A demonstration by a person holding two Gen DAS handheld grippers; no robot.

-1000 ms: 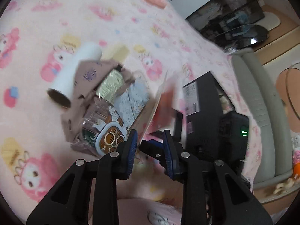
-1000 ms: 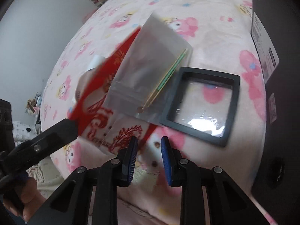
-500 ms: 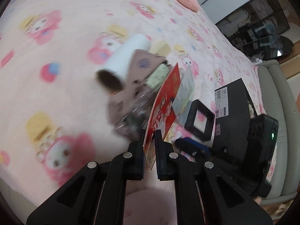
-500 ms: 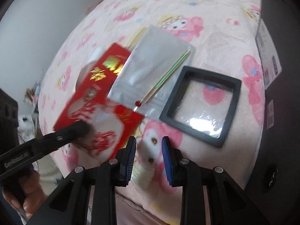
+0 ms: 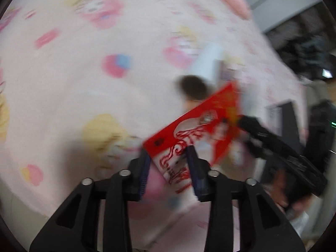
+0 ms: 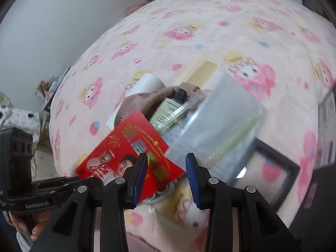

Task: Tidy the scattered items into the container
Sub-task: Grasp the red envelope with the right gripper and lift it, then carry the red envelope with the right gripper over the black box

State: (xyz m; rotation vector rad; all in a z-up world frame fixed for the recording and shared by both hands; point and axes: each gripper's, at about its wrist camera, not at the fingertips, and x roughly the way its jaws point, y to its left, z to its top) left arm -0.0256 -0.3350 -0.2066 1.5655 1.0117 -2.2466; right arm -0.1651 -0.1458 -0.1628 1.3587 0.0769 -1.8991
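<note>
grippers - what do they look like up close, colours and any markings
Both are matte black plastic with angular cut-out arms and silver screw heads. The left gripper and the right gripper have ribbed blue pads lining the jaws. The left one's black handle carries white lettering, seen from the right wrist.

Pink cartoon-print bed [image 6: 210,21], black frame [image 6: 273,174], comb [image 6: 201,73]

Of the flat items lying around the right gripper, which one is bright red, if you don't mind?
The red packet, printed with gold and a portrait; the zip bag beside it is clear, and the square frame is black.
</note>
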